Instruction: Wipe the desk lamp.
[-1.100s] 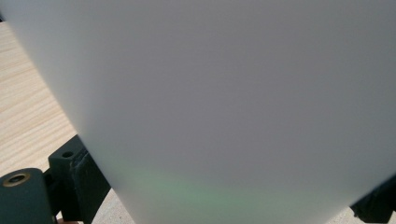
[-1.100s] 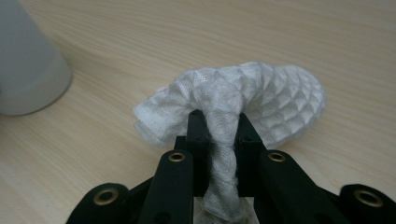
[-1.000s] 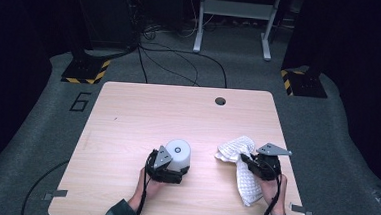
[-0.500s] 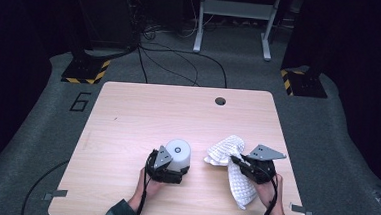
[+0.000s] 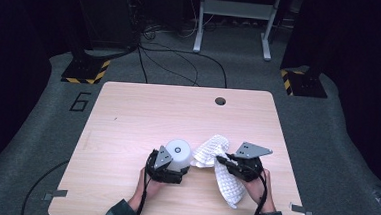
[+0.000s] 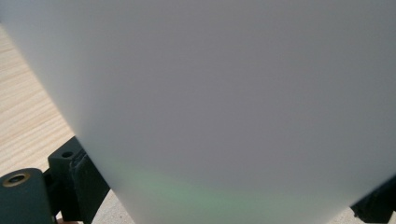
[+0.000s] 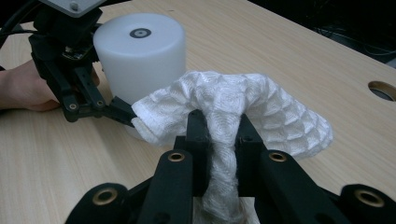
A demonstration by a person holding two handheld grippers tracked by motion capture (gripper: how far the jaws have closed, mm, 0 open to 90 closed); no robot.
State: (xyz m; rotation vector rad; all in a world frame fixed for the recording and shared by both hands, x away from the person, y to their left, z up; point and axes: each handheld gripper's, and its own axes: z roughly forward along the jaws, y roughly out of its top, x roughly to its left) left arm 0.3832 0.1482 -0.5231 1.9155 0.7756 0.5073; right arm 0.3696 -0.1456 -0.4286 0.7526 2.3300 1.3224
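Note:
A white cylinder stands on the wooden table near its front edge, upright, with a small ring mark on top. My left gripper is shut on it from the near side; up close its pale wall sits between the black jaws. A white waffle-weave cloth is bunched between the jaws of my right gripper, which is shut on it. The cloth's free end hangs close to the cylinder's right side, and its tail trails on the table toward me.
A round cable hole sits near the table's far edge. Beyond the table, cables lie on the grey floor, with a metal stand and yellow-black striped bases.
My right gripper has carried the cloth leftward and a little up, bringing it close to the cylinder. The left gripper and cylinder have stayed put.

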